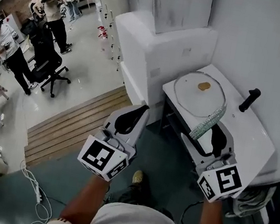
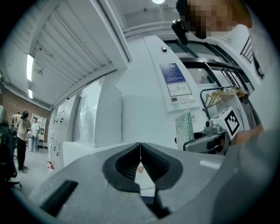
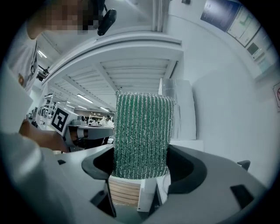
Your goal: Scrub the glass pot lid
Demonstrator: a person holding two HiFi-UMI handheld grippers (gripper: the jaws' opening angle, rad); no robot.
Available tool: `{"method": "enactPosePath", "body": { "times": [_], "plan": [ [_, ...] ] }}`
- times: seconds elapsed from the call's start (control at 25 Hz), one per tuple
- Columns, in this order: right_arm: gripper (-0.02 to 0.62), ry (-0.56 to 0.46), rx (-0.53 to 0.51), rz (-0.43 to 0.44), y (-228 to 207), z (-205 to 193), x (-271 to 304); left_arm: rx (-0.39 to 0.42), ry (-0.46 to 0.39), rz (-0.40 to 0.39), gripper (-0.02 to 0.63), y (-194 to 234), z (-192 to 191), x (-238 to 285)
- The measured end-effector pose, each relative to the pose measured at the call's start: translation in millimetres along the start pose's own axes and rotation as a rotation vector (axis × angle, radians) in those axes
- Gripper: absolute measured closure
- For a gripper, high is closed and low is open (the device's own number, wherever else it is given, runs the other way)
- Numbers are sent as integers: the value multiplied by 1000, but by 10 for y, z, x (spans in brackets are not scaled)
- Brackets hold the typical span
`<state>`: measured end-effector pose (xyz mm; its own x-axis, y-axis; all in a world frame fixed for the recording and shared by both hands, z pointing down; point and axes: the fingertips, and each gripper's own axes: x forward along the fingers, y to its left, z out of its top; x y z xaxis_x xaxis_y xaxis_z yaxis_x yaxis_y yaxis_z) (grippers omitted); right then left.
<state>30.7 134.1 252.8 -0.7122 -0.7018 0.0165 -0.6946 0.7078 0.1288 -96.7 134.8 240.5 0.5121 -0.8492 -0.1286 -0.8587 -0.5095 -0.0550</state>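
While the person stands short of the white tabletop [image 1: 256, 134], the glass pot lid [image 1: 191, 97] lies flat on it, round and clear, with a tan knob [image 1: 204, 86] at its middle. A black upright peg [image 1: 249, 99] stands on the same tabletop just to the right of the lid, apart from it. The right tool [image 1: 204, 132] is clamped on a green, silver-flecked scrub pad [image 1: 208, 121]. In the right gripper view the pad [image 3: 142, 134] stands upright between the 2 jaws of this tool [image 3: 142, 162], filling the gap and rising well above them. In the head view the pad's far end overlaps the lid's near rim, but whether it touches the glass cannot be told. The left tool [image 1: 141, 109] is held beside the right one, off the tabletop's left edge and over the floor. Its 2 jaws [image 2: 140, 148] meet tip to tip with nothing between them. From the left gripper view the right tool [image 2: 212, 138] and its pad [image 2: 184, 127] show off to the right. Far off at the upper left, several people [image 1: 52, 14] stand around a black office chair [image 1: 51, 70].
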Motion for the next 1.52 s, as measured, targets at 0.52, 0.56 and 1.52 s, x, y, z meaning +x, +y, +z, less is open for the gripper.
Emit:
{"method": "enactPosePath", "body": {
  "times": [0.52, 0.56, 1.52],
  "plan": [
    [247, 106, 8, -139, -786, -275, 1132, -39, 60, -154, 589, 948, -521, 1162],
    [247, 113, 10, -145, -833, -293, 1185, -49, 69, -158, 589, 996, -576, 1228],
    [247, 282, -83, 47, -2080, -658, 2200, -224, 358, -17, 588, 1260, -1585, 2439]
  ]
}}
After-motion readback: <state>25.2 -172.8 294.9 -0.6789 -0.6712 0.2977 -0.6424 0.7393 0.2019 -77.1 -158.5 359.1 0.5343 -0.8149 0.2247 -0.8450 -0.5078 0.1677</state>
